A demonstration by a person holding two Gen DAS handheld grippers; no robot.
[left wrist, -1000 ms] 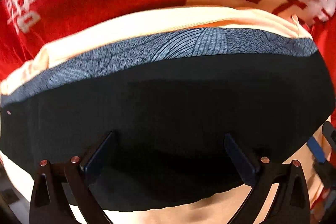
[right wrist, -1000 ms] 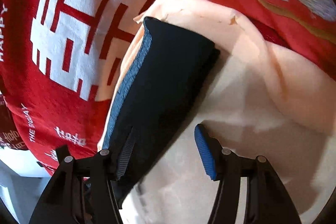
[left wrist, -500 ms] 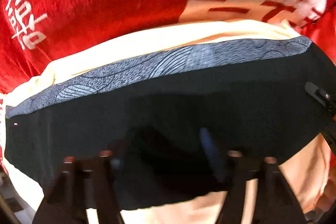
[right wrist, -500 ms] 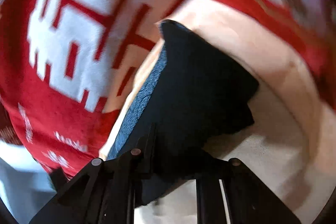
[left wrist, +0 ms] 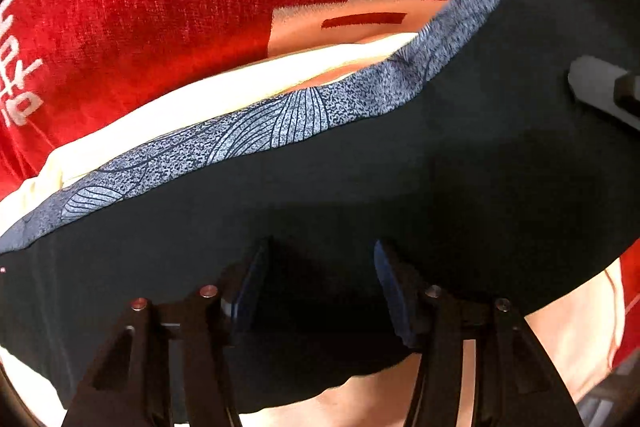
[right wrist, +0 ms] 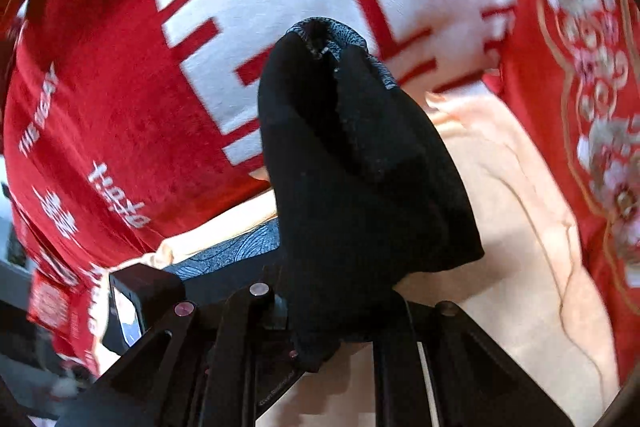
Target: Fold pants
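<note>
Right gripper (right wrist: 336, 323) clamped on a bunched end of the black pants (right wrist: 360, 167), raised off the cream sheet (right wrist: 520, 227). Left gripper (left wrist: 316, 291) pinching a fold of the same pants (left wrist: 360, 187) near the patterned grey band (left wrist: 240, 143). Probably mid-fold: lifted end to be carried across, laid flat on the other half above the red blanket's (left wrist: 140, 7) edge, corners matched.

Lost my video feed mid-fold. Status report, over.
Left claw shut on black pants. Right claw shut on bunched end, lifted above the red blanket. Nothing in the way.
</note>
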